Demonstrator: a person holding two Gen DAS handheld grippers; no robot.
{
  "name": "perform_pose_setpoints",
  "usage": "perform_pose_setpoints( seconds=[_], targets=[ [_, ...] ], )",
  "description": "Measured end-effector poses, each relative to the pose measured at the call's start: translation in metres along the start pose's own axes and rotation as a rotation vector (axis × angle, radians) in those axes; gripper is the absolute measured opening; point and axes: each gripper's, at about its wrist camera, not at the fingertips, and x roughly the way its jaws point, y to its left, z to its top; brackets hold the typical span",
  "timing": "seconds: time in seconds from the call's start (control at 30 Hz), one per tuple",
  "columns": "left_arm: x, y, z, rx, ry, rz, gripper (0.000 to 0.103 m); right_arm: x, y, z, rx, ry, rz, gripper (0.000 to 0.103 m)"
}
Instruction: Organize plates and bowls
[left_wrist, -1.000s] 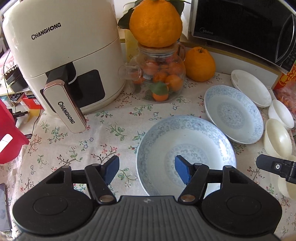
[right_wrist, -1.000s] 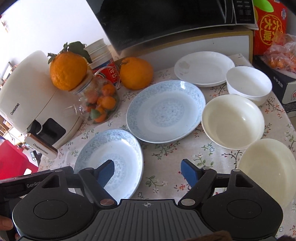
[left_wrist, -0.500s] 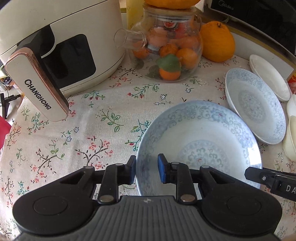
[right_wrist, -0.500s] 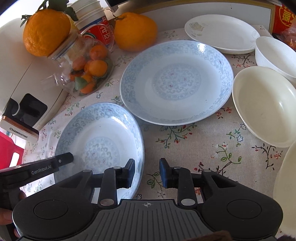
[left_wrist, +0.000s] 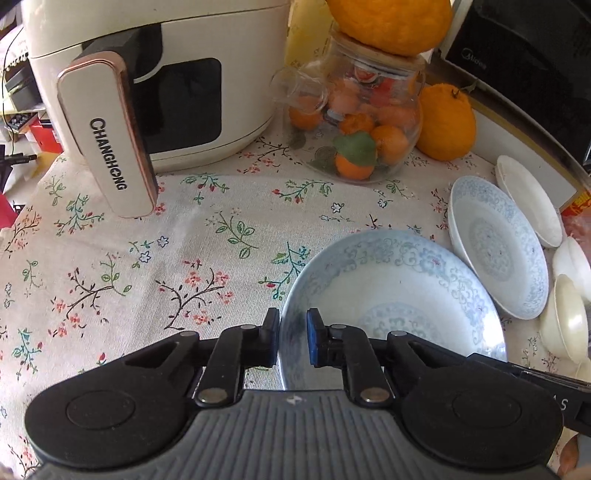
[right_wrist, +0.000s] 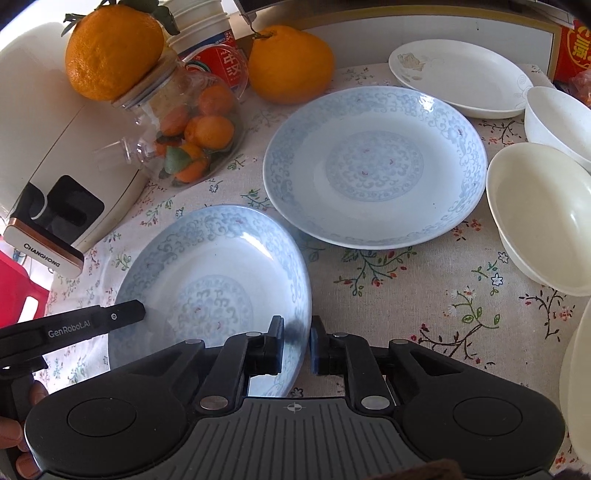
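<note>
Black plastic grippers (left_wrist: 293, 338) with blue pads (left_wrist: 313, 341), silver pivot screws, ribbed grey bodies, white "GenRobot.AI" lettering.

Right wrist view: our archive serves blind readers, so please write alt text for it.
The right gripper is closing its jaws over the right rim of a blue-patterned plate on a floral tablecloth, while the left gripper reaches the plate's left edge. Behind lie a matching plate, a white plate, white bowls and oranges.
</note>
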Motion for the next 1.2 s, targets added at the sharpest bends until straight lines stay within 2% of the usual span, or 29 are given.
perform_pose_setpoints(
  seconds=[0.13,0.23,0.33,0.53,0.67,1.0,1.13,1.2],
  targets=[
    [-0.035,0.008,-0.006,-0.053,-0.064,-0.037,0.013,-0.025,0.002,-0.009,0.006,-0.017,0.053,0.015],
    [-0.054,0.012,-0.016,-0.069,-0.083,-0.073,0.013,-0.044,0.002,-0.024,-0.013,-0.044,0.062,0.015],
    [-0.059,0.012,-0.029,-0.094,-0.067,-0.079,0.013,-0.063,0.000,-0.041,-0.015,-0.058,0.074,0.015],
    [-0.070,0.016,-0.046,-0.120,-0.039,-0.151,0.013,-0.081,-0.004,-0.054,-0.029,-0.106,0.070,0.015],
    [-0.071,0.017,-0.057,-0.122,-0.029,-0.135,0.013,-0.084,0.002,-0.064,-0.061,-0.130,0.060,0.015],
    [-0.066,0.026,-0.063,-0.142,-0.021,-0.102,0.013,-0.068,0.013,-0.080,-0.110,-0.082,0.028,0.015],
    [-0.043,0.019,-0.074,-0.078,0.087,-0.002,0.013,-0.047,0.015,-0.088,-0.114,0.014,-0.012,0.016],
    [-0.033,0.016,-0.082,-0.062,0.121,0.019,0.018,-0.038,0.016,-0.092,-0.120,0.058,-0.045,0.018]
  ],
)
